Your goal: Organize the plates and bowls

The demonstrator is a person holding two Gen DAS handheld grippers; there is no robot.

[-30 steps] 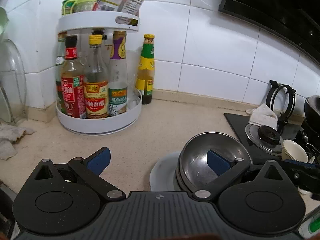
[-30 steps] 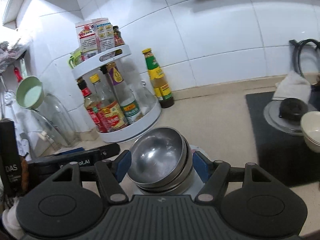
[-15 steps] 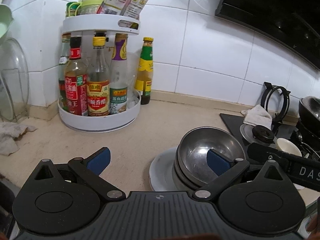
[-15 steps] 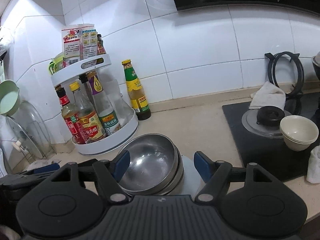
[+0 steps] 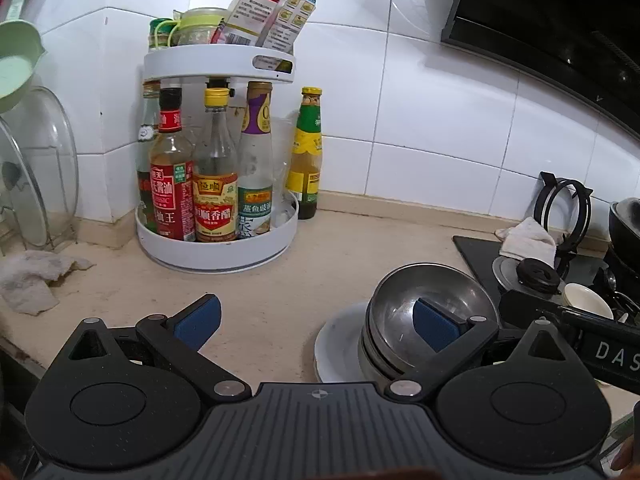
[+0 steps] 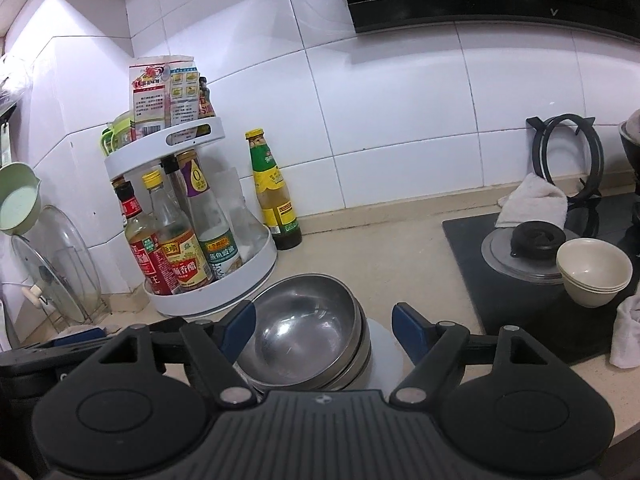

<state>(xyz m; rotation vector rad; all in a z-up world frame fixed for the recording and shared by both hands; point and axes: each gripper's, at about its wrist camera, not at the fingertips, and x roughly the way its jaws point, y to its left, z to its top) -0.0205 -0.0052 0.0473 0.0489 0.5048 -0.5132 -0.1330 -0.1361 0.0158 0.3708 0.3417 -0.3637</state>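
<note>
A stack of steel bowls (image 5: 424, 312) (image 6: 308, 324) rests on a white plate (image 5: 338, 344) (image 6: 384, 356) on the beige counter. My left gripper (image 5: 316, 320) is open, left of the stack, its right fingertip in front of the bowls. My right gripper (image 6: 324, 326) is open, held above and behind the stack, its jaws showing either side of the bowls without touching. Stacked cream bowls (image 6: 592, 272) (image 5: 586, 300) sit on the black stove top at the right.
A white two-tier turntable of sauce bottles (image 5: 216, 200) (image 6: 192, 240) stands in the corner, a green-labelled bottle (image 5: 306, 152) beside it. Glass lid rack (image 5: 36, 176) and rag (image 5: 32, 280) lie left. Burner cap (image 6: 536, 240), towel (image 6: 532, 200), pan support (image 6: 564, 152) are right.
Both grippers have pulled back and risen from the bowl stack, so more of the wall and counter shows. The steel bowls stay on the plate. Both stay open.
</note>
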